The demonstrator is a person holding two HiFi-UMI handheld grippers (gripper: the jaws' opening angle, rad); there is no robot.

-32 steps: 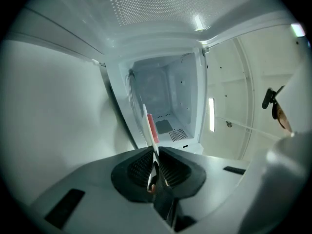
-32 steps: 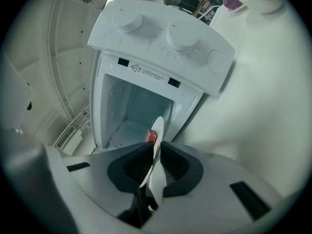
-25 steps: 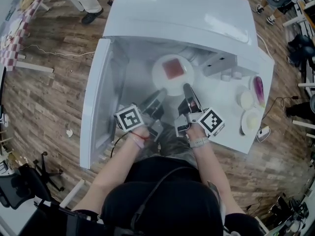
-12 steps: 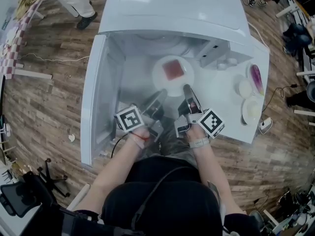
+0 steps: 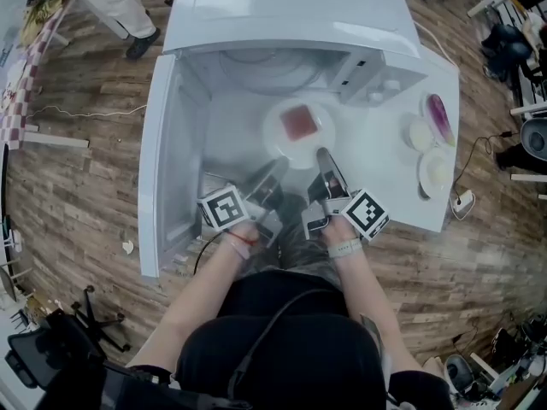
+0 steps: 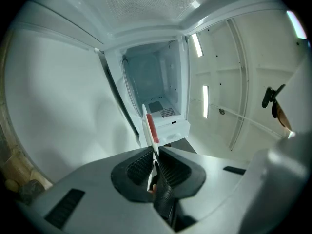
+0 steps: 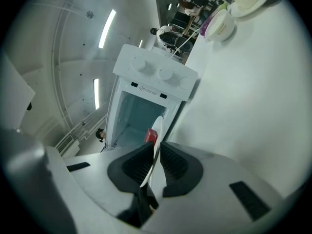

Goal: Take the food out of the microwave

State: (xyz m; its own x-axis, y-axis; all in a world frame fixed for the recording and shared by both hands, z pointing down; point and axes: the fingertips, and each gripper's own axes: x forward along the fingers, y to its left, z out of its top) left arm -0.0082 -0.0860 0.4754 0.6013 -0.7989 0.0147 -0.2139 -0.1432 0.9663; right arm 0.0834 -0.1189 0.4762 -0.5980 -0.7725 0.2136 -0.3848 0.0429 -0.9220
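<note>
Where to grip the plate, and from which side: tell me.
At its thin near rim, coming level from the person's side. The plate is flat, food in the middle, so only the bare edge fits between jaws. The left gripper and right gripper clamp it there.

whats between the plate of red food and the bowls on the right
In the head view, only bare white tabletop lies between the round white plate of red food and the small bowls.

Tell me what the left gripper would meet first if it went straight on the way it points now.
Besides the plate that the left gripper grips, probably the inside of the open microwave, though depth is hard to judge.
</note>
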